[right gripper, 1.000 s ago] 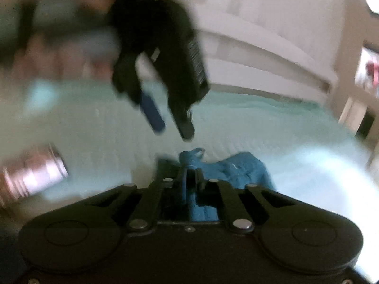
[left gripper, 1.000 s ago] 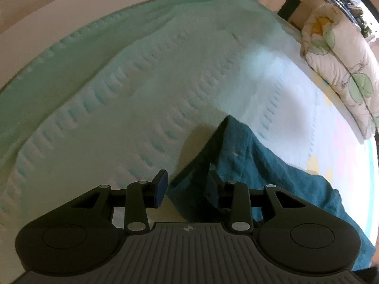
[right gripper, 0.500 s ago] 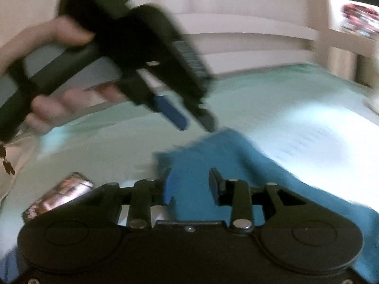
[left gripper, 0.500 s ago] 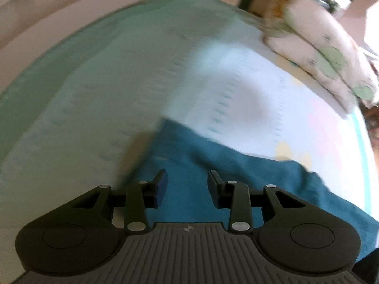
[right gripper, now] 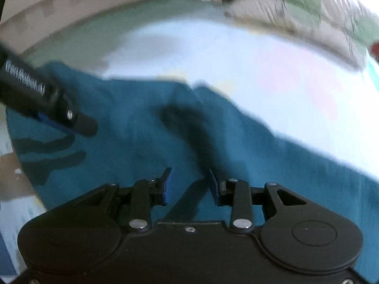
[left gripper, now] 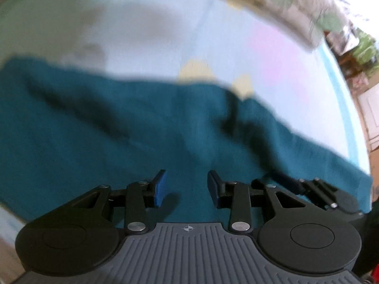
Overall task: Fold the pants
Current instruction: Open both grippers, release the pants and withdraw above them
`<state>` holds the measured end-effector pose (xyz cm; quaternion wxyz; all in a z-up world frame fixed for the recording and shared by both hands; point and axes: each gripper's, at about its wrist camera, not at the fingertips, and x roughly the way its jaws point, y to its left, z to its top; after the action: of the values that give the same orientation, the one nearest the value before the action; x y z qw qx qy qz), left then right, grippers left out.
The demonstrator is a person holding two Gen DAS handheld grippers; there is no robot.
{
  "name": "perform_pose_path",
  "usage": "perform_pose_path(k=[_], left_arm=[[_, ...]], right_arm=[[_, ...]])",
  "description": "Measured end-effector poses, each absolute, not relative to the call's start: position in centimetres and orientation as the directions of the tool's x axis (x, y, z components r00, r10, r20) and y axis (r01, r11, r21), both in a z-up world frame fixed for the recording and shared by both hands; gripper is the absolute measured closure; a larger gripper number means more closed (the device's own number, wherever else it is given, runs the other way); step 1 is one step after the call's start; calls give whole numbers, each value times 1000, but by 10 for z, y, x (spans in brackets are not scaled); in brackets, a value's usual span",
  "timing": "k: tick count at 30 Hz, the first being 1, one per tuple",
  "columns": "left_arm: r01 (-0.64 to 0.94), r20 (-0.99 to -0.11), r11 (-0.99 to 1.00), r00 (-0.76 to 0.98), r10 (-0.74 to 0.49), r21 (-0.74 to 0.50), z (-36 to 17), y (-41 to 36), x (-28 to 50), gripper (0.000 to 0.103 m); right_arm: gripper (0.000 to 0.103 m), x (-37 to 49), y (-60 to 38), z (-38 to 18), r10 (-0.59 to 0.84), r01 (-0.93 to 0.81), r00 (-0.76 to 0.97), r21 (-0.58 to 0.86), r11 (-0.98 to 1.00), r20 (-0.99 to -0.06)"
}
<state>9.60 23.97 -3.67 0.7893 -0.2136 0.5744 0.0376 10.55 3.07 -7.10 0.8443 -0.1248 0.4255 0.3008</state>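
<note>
Nearest in each view is a hand-held gripper with its jaws apart and nothing between them: the left hand-held gripper (left gripper: 186, 188) and the right hand-held gripper (right gripper: 189, 187) both hang over teal cloth without pinching it. In the left view the right tool's tips show at the lower right, close beside the left one; in the right view the left tool reaches in from the left edge, its shadow falling on the cloth.

Under both lie the pants (left gripper: 123, 127), spread lengthwise across the bed (left gripper: 272, 54), running from the left side down to the right. They lie fairly flat, with one dark crease or seam near the middle and a few soft wrinkles. Both views are blurred, so whether a first fold is already laid I cannot tell; no neat stacked packet shows. My judgement is that the folding is at an early stage, and most folds are left.

The far edge of the pants is wavy but free, with plenty of bare sheet beyond it for swinging cloth over. Further off a pillow (right gripper: 308, 11) lies along the head of the bed, well apart from the pants. On the left the bed's edge is near the cloth, so room is tighter there.
</note>
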Motion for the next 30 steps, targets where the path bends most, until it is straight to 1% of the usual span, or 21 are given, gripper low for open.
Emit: perform_pose_path(k=[2, 5, 8, 11, 14, 19, 23, 25, 27, 30], left_arm=[[-306, -941, 913, 286, -183, -271, -52, 228, 86, 67], [-267, -934, 935, 328, -139, -233, -53, 215, 72, 67], [-262, -943, 943, 310, -120, -207, -47, 205, 71, 67], [-269, -932, 927, 321, -168, -260, -39, 194, 76, 67], [-231, -926, 938, 335, -174, -259, -32, 172, 79, 67], [-143, -921, 950, 321, -221, -277, -33, 132, 89, 67], [-91, -928, 955, 277, -248, -283, -45, 103, 94, 67], [-71, -940, 957, 221, -259, -281, -57, 95, 94, 67], [-53, -941, 962, 233, -247, -266, -61, 91, 94, 67], [-57, -940, 960, 229, -254, -274, -62, 92, 95, 67]], right_arm=[[59, 97, 20, -77, 398, -611, 416, 73, 788, -817], [58, 81, 4, -77, 412, -612, 390, 103, 784, -823], [60, 75, -14, -70, 425, -588, 383, 138, 797, -821], [60, 82, -43, -56, 416, -518, 437, 155, 841, -797], [59, 88, -87, -32, 387, -423, 517, 165, 891, -764], [59, 96, -177, -4, 257, -242, 614, 131, 961, -746], [59, 99, -250, -4, 101, -86, 641, 59, 995, -761], [59, 99, -285, -11, 30, -10, 632, 31, 999, -774], [58, 96, -323, -16, -30, 59, 627, 9, 998, -778], [53, 92, -361, -20, -105, 119, 622, -39, 992, -776]])
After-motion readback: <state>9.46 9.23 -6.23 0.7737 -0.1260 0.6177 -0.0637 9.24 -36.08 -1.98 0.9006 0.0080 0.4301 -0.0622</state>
